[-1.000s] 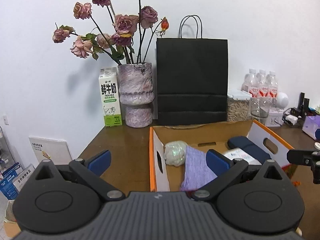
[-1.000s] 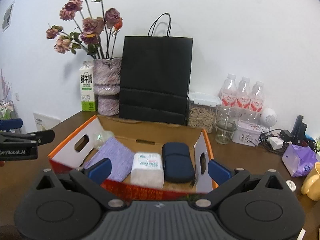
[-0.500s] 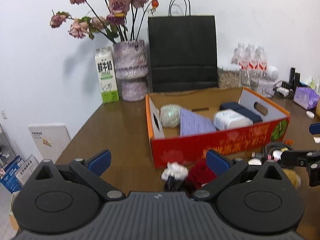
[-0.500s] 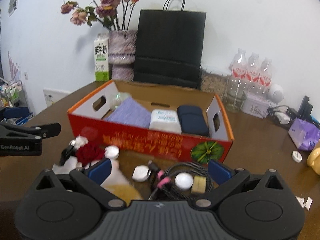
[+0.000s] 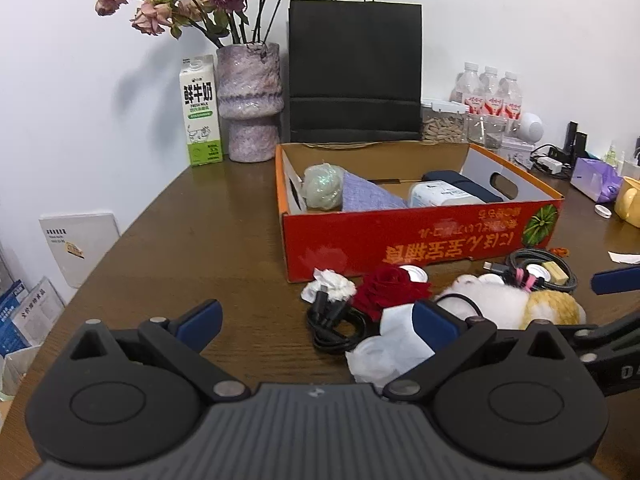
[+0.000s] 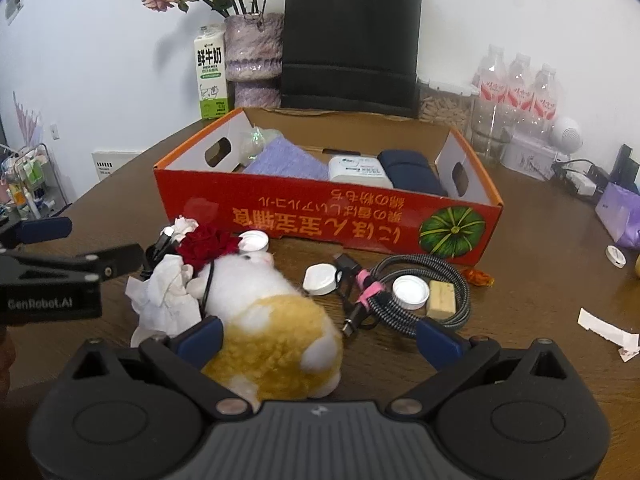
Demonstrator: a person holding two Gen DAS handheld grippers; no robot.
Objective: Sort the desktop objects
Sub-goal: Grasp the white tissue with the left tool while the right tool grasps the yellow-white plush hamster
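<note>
At the far left of the wooden table (image 5: 208, 240) stands a milk carton (image 5: 201, 110) printed 鲜牛奶 and FRESH MILK, beside a mottled purple vase (image 5: 249, 100) of dried roses and a black paper bag (image 5: 354, 72). My left gripper (image 5: 316, 322) hovers low over the table's near edge with its blue-padded fingers spread wide and nothing between them; its side, seen from my right camera, reads GenRobot.AI. Bare tabletop lies open ahead of it on the left. Just ahead and to the right sit a black cable (image 5: 334, 322), crumpled white tissue (image 5: 394, 344) and a red fabric rose (image 5: 390, 288). Behind these is the red cardboard box (image 6: 320, 216), its front printed upside down with Japanese text and a green pumpkin; inside lie a purple cloth (image 6: 286, 160), a white tissue pack (image 6: 358, 170) and a navy case (image 6: 412, 172). My right gripper (image 6: 318, 340) is also wide open, with a white-and-yellow plush toy (image 6: 272, 320) lying between its fingers, ungripped. Right of the toy a braided cable (image 6: 420, 284) coils round a white cap (image 6: 410, 292) and a tan block (image 6: 441, 300). Further right, water bottles (image 6: 518, 88) stand at the wall and a paper scrap (image 6: 608, 332) lies on clear table
</note>
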